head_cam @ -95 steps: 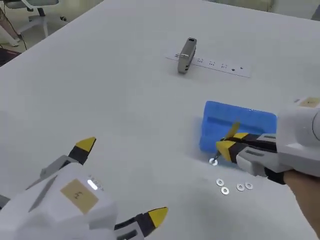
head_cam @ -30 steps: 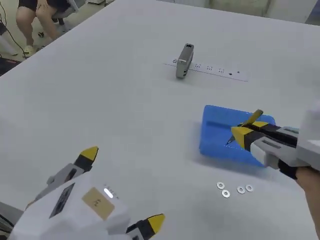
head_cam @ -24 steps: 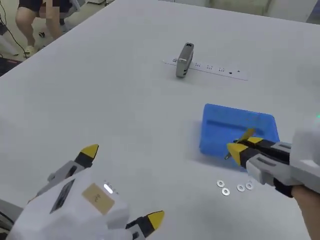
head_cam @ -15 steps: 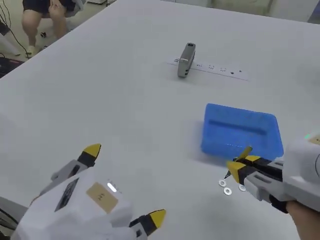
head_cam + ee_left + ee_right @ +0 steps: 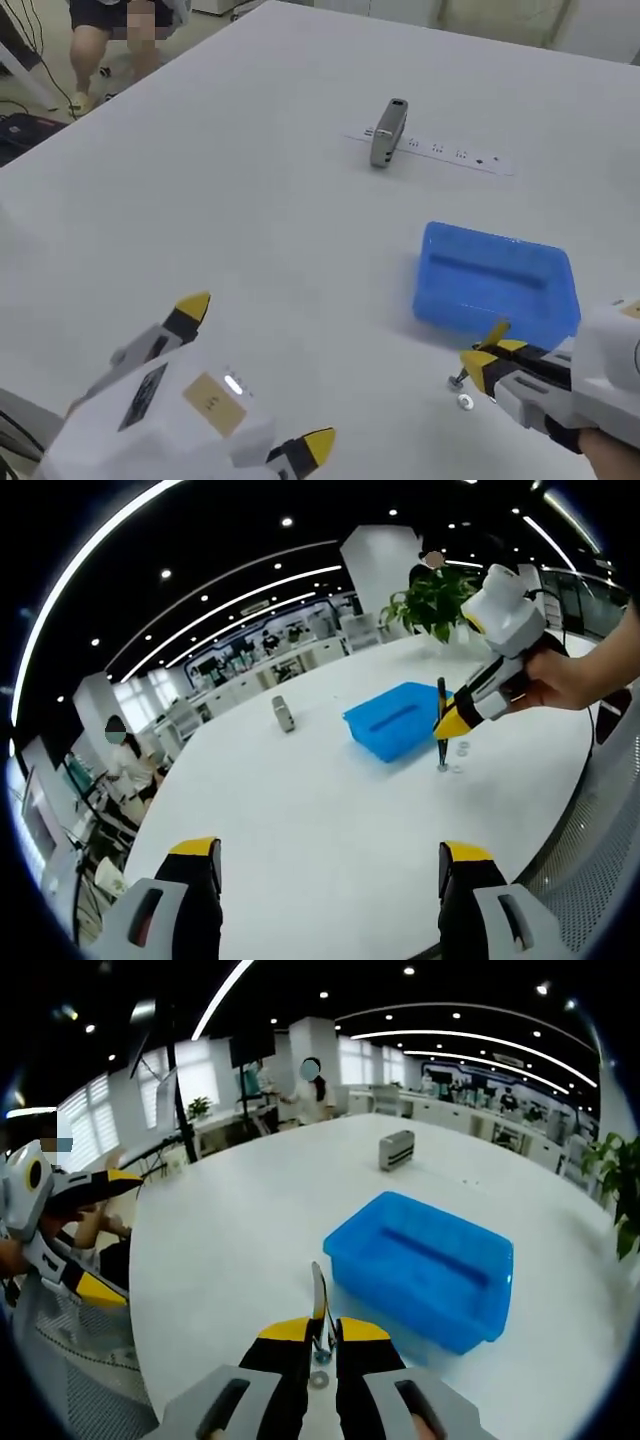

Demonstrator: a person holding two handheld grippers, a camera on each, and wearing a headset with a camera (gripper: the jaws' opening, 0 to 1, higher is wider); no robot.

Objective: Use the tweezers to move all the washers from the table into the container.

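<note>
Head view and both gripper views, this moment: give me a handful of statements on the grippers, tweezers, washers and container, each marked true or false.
1. The right gripper is shut on the tweezers. True.
2. The left gripper is clamped on something. False: its jaws stand wide apart with nothing between them.
3. The tweezers' tips are inside the container. False: they point down at the table in front of it, close to a washer.
4. The container stands open side up on the table. True.
5. A washer lies on the table outside the container. True.
</note>
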